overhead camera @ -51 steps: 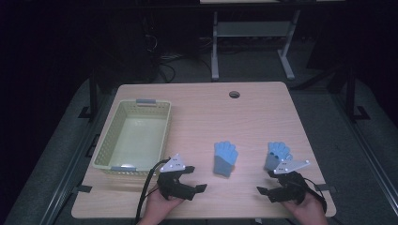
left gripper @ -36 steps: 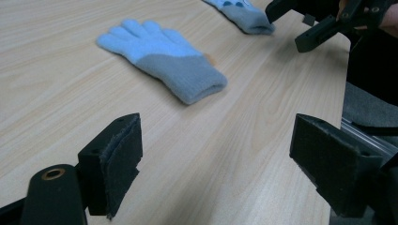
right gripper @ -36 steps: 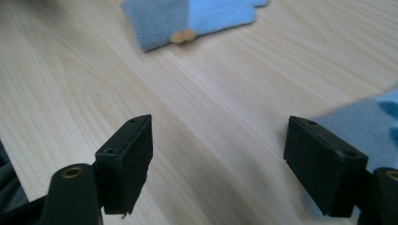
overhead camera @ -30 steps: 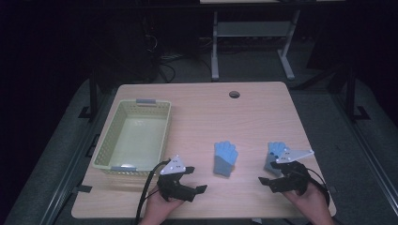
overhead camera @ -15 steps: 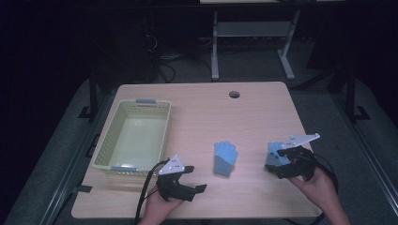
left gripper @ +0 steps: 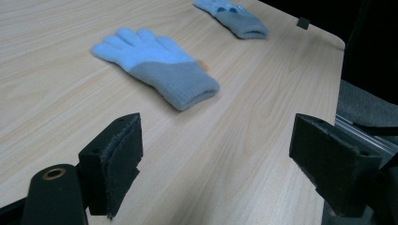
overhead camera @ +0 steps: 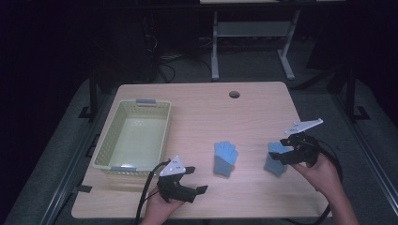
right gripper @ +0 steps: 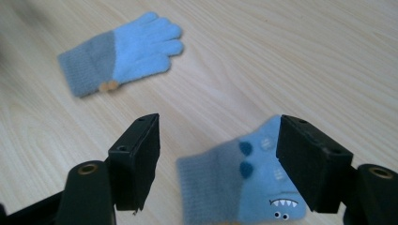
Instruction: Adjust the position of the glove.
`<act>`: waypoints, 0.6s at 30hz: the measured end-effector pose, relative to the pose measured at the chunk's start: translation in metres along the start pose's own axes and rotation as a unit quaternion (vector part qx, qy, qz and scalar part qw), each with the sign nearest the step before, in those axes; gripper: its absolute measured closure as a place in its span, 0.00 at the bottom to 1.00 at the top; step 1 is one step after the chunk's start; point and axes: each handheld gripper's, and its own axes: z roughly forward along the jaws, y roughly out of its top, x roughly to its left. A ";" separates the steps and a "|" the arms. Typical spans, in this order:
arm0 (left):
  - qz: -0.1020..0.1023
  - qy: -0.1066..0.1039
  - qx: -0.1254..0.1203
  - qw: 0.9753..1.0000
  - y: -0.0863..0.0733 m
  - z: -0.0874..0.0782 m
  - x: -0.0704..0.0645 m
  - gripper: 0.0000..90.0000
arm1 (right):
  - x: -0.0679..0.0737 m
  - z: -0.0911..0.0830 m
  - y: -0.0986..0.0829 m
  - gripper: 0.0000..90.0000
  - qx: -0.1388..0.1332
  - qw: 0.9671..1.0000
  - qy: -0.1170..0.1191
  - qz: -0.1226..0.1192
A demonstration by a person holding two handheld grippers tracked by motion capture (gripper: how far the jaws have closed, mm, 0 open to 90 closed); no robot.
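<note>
Two blue and grey knit gloves lie on the wooden table [overhead camera: 206,112]. The plain glove [overhead camera: 225,158] [left gripper: 155,65] [right gripper: 122,51] is near the middle, ahead of my left gripper [overhead camera: 196,179] [left gripper: 220,154], which stands open and apart from it near the front edge. The other glove [overhead camera: 276,158] [left gripper: 232,16] [right gripper: 234,183] bears a small monster face. My right gripper [overhead camera: 283,150] [right gripper: 220,145] hovers open just over this glove, its jaws on either side of it, not closed on it.
A pale yellow plastic basket [overhead camera: 101,150] stands empty on the left part of the table. A round cable hole [overhead camera: 234,94] sits near the far edge. Beyond the table are dark floor and a metal stand [overhead camera: 253,33].
My right gripper has moved forward from the table's front edge and tipped down over the monster-face glove. The left gripper and both gloves have stayed put.
</note>
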 end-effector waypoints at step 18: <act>0.000 0.002 -0.001 1.000 -0.001 -0.001 0.001 0.19 | -0.037 0.032 -0.001 0.40 0.057 0.997 0.010 0.050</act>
